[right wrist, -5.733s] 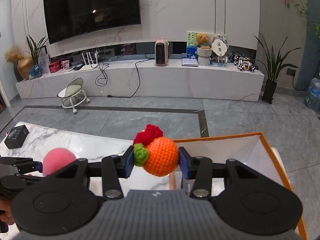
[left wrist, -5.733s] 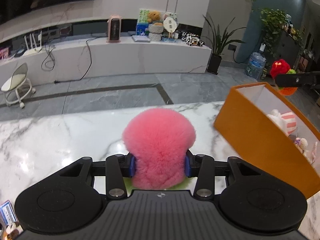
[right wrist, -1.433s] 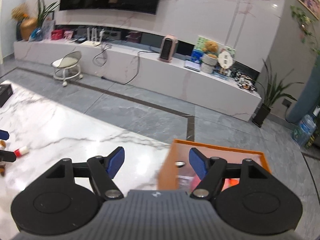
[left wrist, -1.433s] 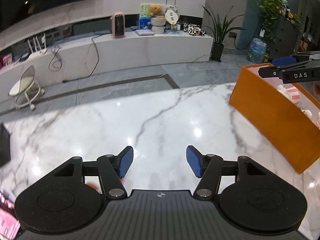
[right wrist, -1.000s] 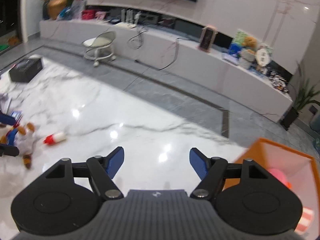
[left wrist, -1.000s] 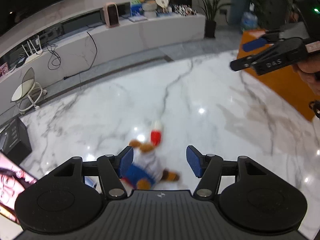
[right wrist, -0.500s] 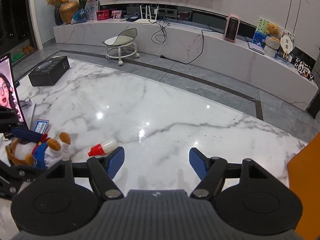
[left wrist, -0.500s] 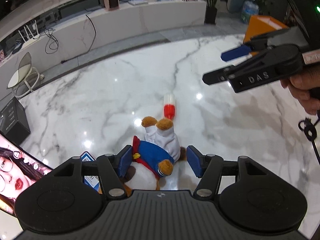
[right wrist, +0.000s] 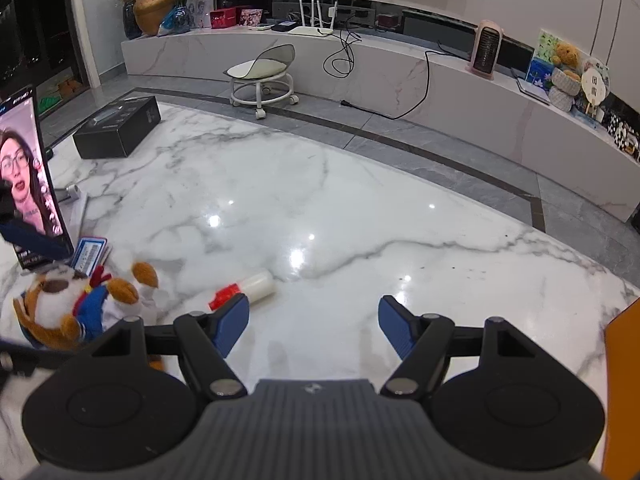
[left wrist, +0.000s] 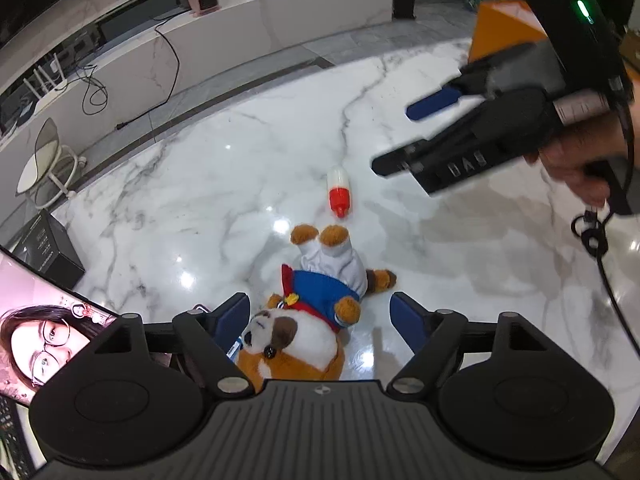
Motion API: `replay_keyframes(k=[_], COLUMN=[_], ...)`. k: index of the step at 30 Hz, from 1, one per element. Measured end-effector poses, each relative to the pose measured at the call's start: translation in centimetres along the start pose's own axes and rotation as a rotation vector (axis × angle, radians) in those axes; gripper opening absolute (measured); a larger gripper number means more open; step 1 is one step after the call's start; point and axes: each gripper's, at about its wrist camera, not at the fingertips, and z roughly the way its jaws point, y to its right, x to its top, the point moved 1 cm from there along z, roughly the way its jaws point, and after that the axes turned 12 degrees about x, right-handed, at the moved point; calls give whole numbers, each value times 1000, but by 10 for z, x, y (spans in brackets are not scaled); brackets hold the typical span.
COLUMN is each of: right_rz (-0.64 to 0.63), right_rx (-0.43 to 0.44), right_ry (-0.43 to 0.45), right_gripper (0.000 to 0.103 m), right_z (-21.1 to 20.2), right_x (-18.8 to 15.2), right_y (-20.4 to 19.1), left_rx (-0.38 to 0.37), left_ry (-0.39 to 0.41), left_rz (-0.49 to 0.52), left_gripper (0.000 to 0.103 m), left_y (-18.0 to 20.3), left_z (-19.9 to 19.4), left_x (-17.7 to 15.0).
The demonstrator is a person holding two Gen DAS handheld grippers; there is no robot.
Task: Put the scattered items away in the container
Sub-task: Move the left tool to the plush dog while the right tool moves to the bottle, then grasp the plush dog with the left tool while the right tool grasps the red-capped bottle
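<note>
A plush dog (left wrist: 320,300) in a blue shirt lies on the white marble table (left wrist: 224,184), its head toward me. My left gripper (left wrist: 320,320) straddles it; the jaws are opening and the blue pads stand clear of its sides. A small white bottle with a red cap (left wrist: 339,190) lies just beyond the dog's feet. My right gripper (right wrist: 312,326) hovers open and empty, with the bottle (right wrist: 246,288) by its left pad and the plush dog (right wrist: 68,304) further left. The right gripper (left wrist: 408,134) shows at upper right, held by a hand. The orange container (left wrist: 496,28) stands behind it.
A lit phone screen (left wrist: 44,332) stands at the table's left, with a card (right wrist: 90,256) beside it and a black box (right wrist: 116,126) further back. The orange container's wall (right wrist: 624,380) is at the right edge. Beyond the table's far edge is grey floor with a stool (right wrist: 260,76).
My left gripper's jaws have spread wider around the plush dog, which looms nearer. My right gripper has swung left from the container toward the bottle and is now lower over the table.
</note>
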Motion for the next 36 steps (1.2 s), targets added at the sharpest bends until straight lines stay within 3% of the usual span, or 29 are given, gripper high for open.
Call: replay_keyframes(k=[4,9,16,21,23,24,25,28,30,33,34,36], right_rz=[84,184,238,209,190,175,156,126,125,126,124,122], right_rx=[-7,17,40,29,18,13,8,12,25,37,42,46], right_ry=[3,-9,-68,-83,-88,-91,-94,-96,-94,-88,-88,-87], right_gripper=[74,66,59,56,51,43,37,34,31,33,42,49], right_z=[4,15,39,47,48,48,47,44,42,40,39,36], right_x=[8,15,14,13,14,14,13,10,9,7,6,4], right_y=[3,6,-2,-13,-16,-18,-20,-21,-19,-18,-18,-19], left_rx=[17,9,49,29,29,30,31,37,34,33,36,42], left_ry=[-4,-4,-27,-38,-43,-45,-48,-57,-60,-63,-64,-66], left_rz=[57,24,63,26,21,21,20,4,-10,-14,-10,-4], left_gripper=[92,92,93,92,92,91,88,77,75,74,74,74], left_y=[7,1,12,10,9,10,10,9,7,8,9,11], left_z=[5,8,32,39,40,39,39,38,37,35,35,35], left_x=[-2,-1,1,3,3,3,3,5,5,4,4,5])
